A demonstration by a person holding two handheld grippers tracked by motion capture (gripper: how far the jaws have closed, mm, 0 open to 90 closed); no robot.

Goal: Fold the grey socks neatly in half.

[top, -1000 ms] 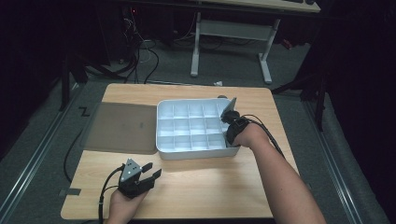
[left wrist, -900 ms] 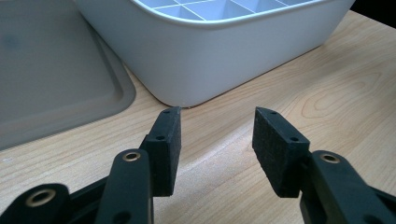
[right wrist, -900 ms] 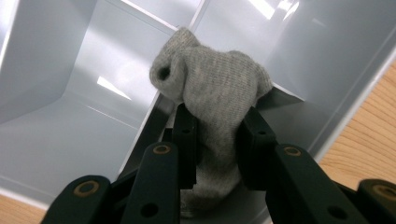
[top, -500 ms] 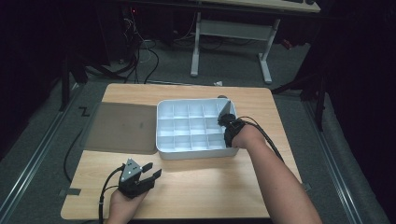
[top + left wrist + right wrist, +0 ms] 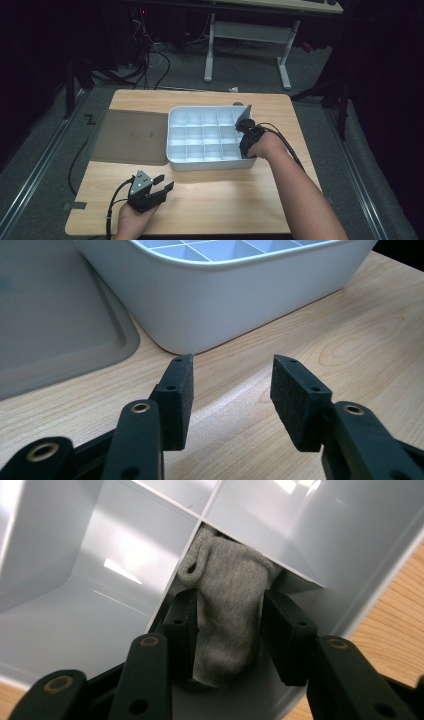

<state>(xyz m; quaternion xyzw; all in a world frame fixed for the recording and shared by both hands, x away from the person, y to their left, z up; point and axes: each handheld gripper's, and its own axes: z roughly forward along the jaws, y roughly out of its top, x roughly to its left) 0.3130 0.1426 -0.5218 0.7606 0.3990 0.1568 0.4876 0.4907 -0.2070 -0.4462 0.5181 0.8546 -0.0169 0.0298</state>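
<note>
A white divided box (image 5: 207, 162) stands mid-table. My right gripper (image 5: 245, 131) reaches down into a compartment on its right side. In the right gripper view a rolled grey sock (image 5: 230, 575) lies in that compartment against the box's outer wall (image 5: 345, 555). It sits between the jaws of the right gripper (image 5: 227, 611), which have just been opening, so the pads flank the sock without squeezing it. My left gripper (image 5: 162, 185) rests low over the bare wood in front of the box, open and empty. In its own view the left gripper (image 5: 232, 375) faces the box's near corner (image 5: 225, 295).
A flat grey lid (image 5: 127, 136) lies on the table against the box's left side, and its edge (image 5: 50, 315) is in the left gripper view. The other compartments look empty. Bare tabletop (image 5: 225, 200) stretches along the front. A desk frame (image 5: 245, 35) stands beyond the table.
The right hand has shifted slightly nearer and lower into the box's right side. The left gripper has stayed put.
</note>
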